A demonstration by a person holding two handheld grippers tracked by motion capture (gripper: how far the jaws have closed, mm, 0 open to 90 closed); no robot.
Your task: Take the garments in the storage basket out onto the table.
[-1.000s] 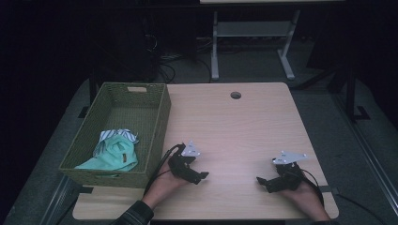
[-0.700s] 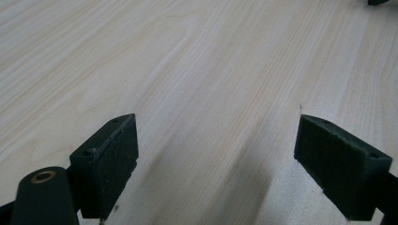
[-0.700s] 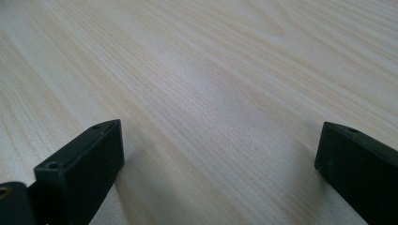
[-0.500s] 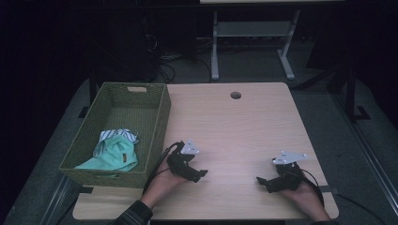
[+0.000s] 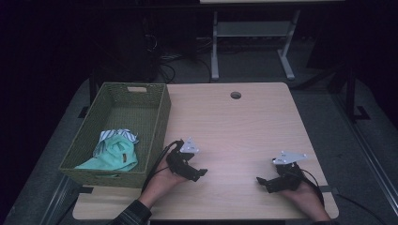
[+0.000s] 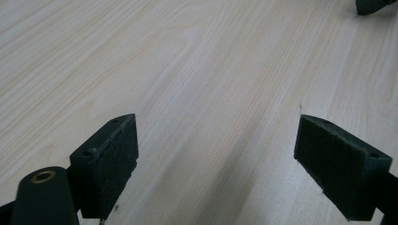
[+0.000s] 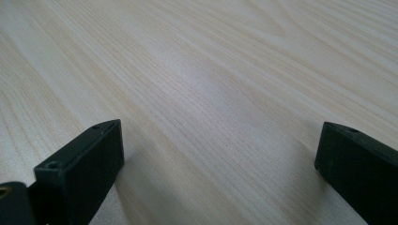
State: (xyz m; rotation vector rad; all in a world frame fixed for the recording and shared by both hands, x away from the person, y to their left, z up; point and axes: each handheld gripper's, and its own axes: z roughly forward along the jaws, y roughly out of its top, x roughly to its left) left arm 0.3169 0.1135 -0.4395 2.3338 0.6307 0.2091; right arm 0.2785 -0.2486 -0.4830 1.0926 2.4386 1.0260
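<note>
My left gripper (image 5: 201,172) rests low on the pale wooden table (image 5: 234,126), just right of a green woven basket (image 5: 155,122). Its jaws stand wide apart in the left gripper view (image 6: 216,154), with bare wood between them. My right gripper (image 5: 261,182) lies near the table's front right, pointing left toward the other one. In the right gripper view (image 7: 220,168) its jaws are also spread wide over bare wood. Inside the basket lies a crumpled mint-green and striped cloth (image 5: 115,152). The tip of the right gripper (image 6: 373,5) shows at the top right of the left gripper view.
A round cable hole (image 5: 235,95) sits near the table's far edge. Beyond the table stand a white metal frame (image 5: 248,42) and tangled cables (image 5: 169,65) on a dark floor. A hand holds each gripper from the front edge.
</note>
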